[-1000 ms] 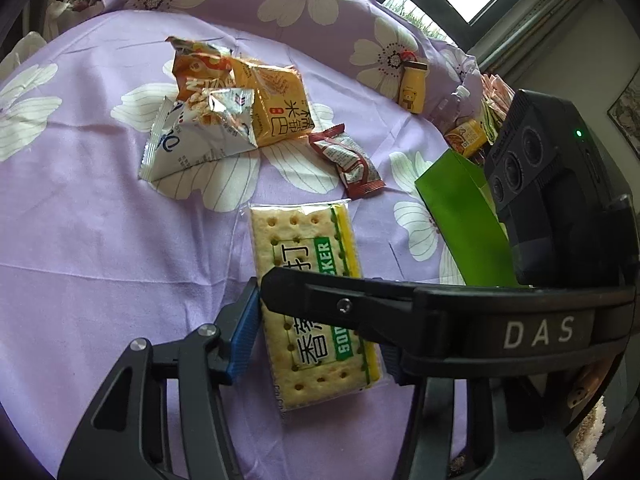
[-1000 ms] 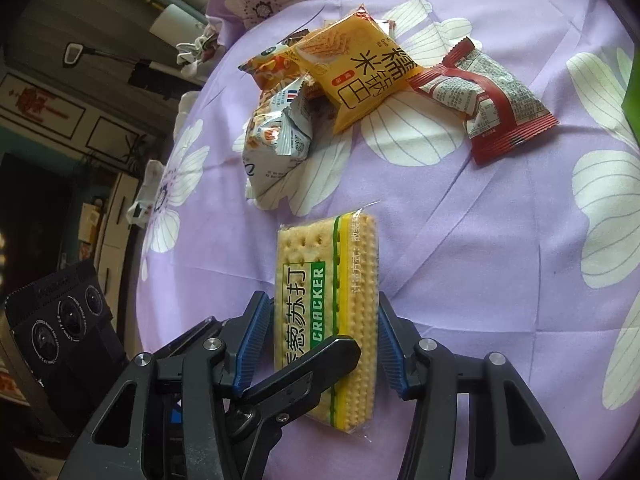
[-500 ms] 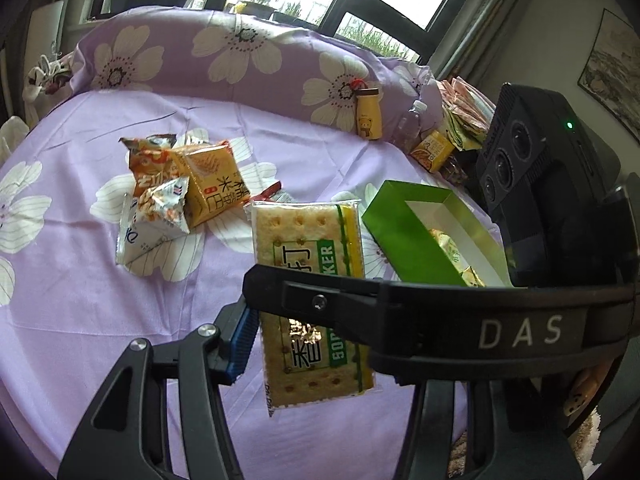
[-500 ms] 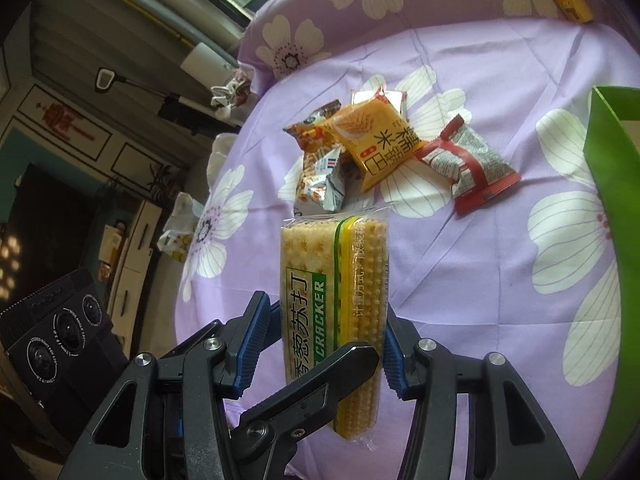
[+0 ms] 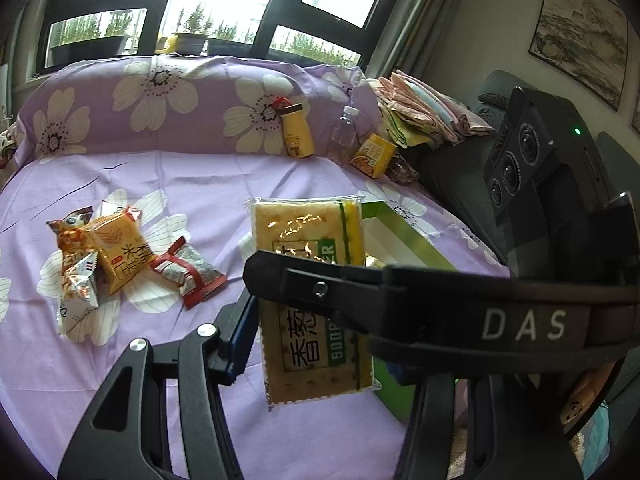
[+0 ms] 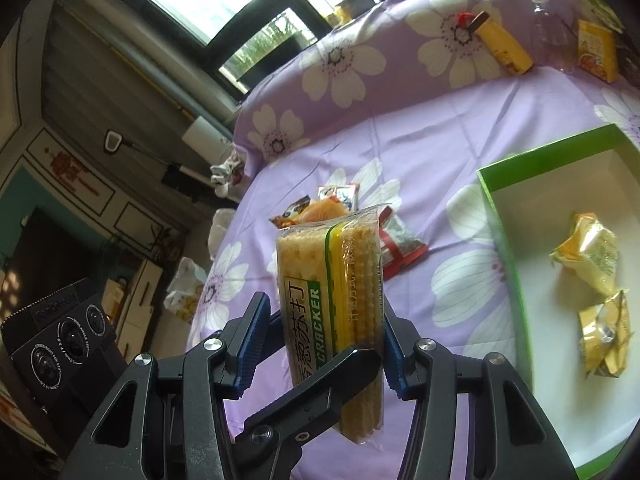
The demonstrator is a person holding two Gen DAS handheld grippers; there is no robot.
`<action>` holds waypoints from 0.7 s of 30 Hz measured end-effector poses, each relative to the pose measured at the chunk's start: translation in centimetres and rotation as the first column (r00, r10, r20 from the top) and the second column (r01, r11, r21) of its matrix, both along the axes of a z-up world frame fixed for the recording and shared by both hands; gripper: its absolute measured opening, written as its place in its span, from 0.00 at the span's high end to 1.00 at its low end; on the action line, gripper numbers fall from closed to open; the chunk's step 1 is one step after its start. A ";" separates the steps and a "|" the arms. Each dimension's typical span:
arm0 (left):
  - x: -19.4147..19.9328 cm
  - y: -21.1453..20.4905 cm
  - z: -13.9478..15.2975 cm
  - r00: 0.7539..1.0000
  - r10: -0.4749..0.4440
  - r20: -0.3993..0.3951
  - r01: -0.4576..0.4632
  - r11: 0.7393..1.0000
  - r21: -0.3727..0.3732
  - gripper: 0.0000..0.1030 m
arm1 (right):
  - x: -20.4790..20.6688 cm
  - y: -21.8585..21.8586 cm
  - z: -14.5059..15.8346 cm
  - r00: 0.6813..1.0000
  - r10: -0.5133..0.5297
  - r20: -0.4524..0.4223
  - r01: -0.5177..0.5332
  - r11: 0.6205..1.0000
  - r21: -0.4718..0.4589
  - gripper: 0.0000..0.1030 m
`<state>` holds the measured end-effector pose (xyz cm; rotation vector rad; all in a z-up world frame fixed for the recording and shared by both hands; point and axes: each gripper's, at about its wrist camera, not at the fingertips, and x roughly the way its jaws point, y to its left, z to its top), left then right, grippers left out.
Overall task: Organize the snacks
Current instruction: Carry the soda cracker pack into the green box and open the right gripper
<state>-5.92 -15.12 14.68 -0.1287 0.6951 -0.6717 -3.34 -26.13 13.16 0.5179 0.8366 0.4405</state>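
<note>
Both of your grippers are raised above the purple flowered bed [image 5: 192, 176], with the cracker pack [image 6: 332, 304] lifted clear of the sheet. Your right gripper [image 6: 320, 344] points forward along the bed; its blue-padded fingers [image 6: 250, 344] sit on either side of the pack, the right pad against its edge, the left pad with a small gap showing, so you cannot tell how firmly it is pinched. Your left gripper [image 5: 316, 320] comes in across the pack: its black arm crosses the printed face, and one blue pad touches the pack's left edge; the other finger is hidden, so its closure cannot be told.

The pack stands on end, its long axis running up and away from the right wrist camera, with the "CRACKER" lettering running along its length.

The green box [image 6: 504, 236] lies to the right on the bed, holding two yellow wrapped snacks [image 6: 588, 252]. The orange packet [image 5: 120, 252], red packet [image 5: 188, 276] and silver packet [image 5: 76, 300] lie together on the sheet further left
</note>
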 end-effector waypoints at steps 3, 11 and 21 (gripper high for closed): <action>0.1 -2.3 0.3 0.999 -0.041 0.001 0.041 0.999 0.003 0.50 | -0.5 -2.3 0.3 0.998 -0.054 0.012 0.054 0.998 0.014 0.47; 0.6 -8.3 0.1 0.988 -0.151 -0.013 0.151 0.989 0.004 0.50 | -2.1 -8.5 0.2 0.980 -0.196 0.023 0.194 0.979 0.059 0.47; 2.3 -13.8 -2.9 0.955 -0.262 -0.138 0.259 0.965 -0.038 0.50 | -2.5 -14.5 -2.3 0.938 -0.341 -0.056 0.344 0.937 0.063 0.47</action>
